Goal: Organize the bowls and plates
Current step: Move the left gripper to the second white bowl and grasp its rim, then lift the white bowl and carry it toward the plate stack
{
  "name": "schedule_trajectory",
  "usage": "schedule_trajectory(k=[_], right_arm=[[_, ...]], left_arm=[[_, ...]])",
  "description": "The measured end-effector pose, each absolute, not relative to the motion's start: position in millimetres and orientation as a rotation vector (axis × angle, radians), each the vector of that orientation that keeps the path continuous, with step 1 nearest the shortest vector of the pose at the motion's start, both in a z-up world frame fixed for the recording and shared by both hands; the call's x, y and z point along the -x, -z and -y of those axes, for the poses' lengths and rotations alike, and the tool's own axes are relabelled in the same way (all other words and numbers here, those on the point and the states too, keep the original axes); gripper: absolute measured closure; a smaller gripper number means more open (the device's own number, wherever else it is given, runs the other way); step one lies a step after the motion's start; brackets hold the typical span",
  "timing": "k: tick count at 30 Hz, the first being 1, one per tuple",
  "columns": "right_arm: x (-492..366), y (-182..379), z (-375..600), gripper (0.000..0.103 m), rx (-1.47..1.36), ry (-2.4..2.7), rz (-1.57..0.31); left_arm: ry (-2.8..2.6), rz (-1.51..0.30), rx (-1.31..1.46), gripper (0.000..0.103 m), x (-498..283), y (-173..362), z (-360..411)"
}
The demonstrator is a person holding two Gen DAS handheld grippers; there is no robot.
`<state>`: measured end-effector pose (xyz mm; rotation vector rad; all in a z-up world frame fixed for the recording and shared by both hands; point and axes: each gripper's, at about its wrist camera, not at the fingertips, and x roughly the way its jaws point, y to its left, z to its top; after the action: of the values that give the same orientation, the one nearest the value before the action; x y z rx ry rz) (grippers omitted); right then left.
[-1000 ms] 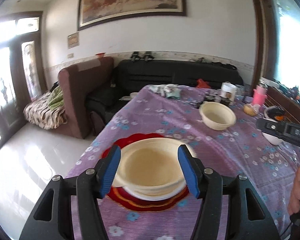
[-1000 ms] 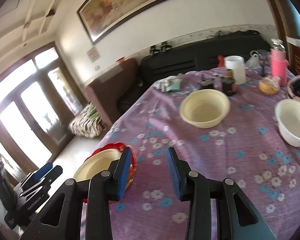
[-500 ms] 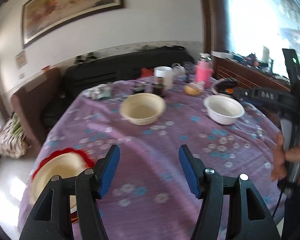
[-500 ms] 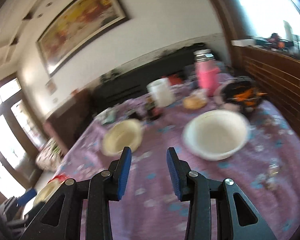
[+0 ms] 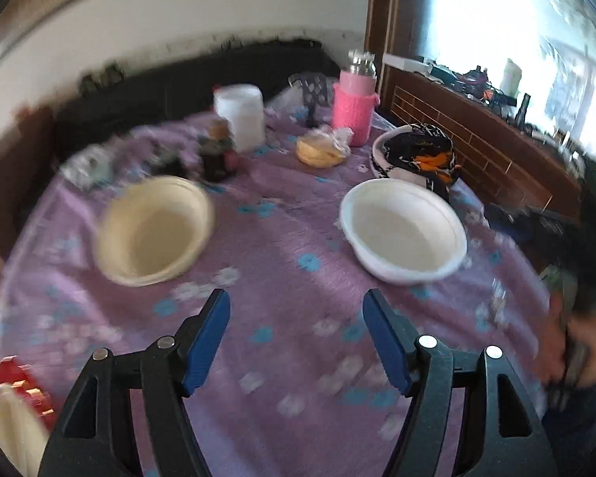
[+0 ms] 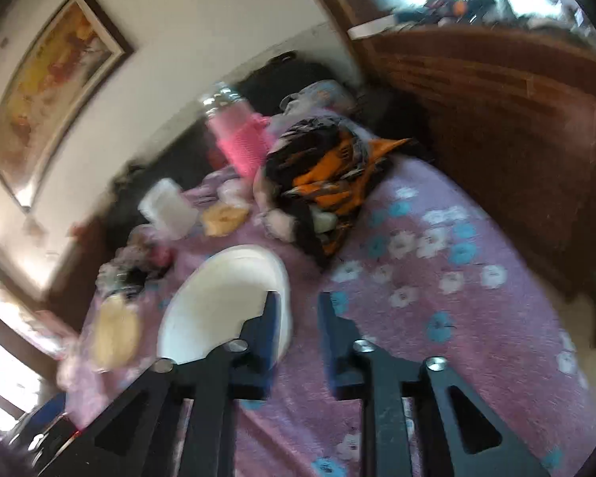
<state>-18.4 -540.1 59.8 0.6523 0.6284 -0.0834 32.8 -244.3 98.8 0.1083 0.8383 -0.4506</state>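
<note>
A cream bowl [image 5: 155, 230] and a white bowl [image 5: 403, 230] sit apart on the purple flowered tablecloth [image 5: 290, 278]. My left gripper [image 5: 296, 338] hovers over the cloth in front of them, its jaws opening with nothing between them. At the lower left edge lies a red plate [image 5: 16, 389] with another cream bowl [image 5: 12, 433] on it. My right gripper [image 6: 300, 326] is at the near side of the white bowl [image 6: 226, 298]. Its jaws are closing astride the bowl's wall, and cloth still shows beside the right finger. The cream bowl [image 6: 115, 334] lies further left, blurred.
At the table's far side stand a pink bottle [image 5: 355, 107], a white jar [image 5: 240, 115], dark jars [image 5: 216, 155], a bagged bun [image 5: 322, 151] and a basket with black and orange cloth [image 5: 421, 155]. A wooden cabinet [image 5: 476, 139] borders the right. A hand [image 5: 568, 353] shows at the right.
Both views have swung right across the table, leaving the red plate stack at the lower left. The right jaws have narrowed at the white bowl's wall. The left jaws stand wider.
</note>
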Motion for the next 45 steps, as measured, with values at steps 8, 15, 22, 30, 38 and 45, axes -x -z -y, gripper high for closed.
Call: schedule_trajectory(k=[8,15,22,30,38,45], right_arm=[[12.1,-50.7,537.2,0.083,-0.707,0.009,-0.635],[-3.4,-33.8,535.9,0.077,-0.707,0.033,-0.697],[-15.2,-21.1,523.3,0.091,-0.692,0.013,-0.745],[-6.1,-34.1,501.6,0.092,-0.658,-0.076,-0.732],[23.6,-60.8,426.7,0.092,-0.61,-0.304,-0.748],[80.9,-51.1,356.9,0.091,-0.594,-0.424,-0.845]], left_arm=[[0.508,-0.91,-0.034,0.035,-89.6,-80.9,285.5],[0.515,-0.967,-0.017,0.035,-115.3,-60.1,302.0],[0.578,-1.028,-0.02,0.088,-120.5,-38.8,317.5],[0.551,-0.928,-0.07,0.089,-77.5,-76.4,286.2],[0.461,-0.874,-0.113,0.083,-3.4,-96.4,192.3],[0.442,-0.898,-0.079,0.081,79.5,-76.3,119.0]])
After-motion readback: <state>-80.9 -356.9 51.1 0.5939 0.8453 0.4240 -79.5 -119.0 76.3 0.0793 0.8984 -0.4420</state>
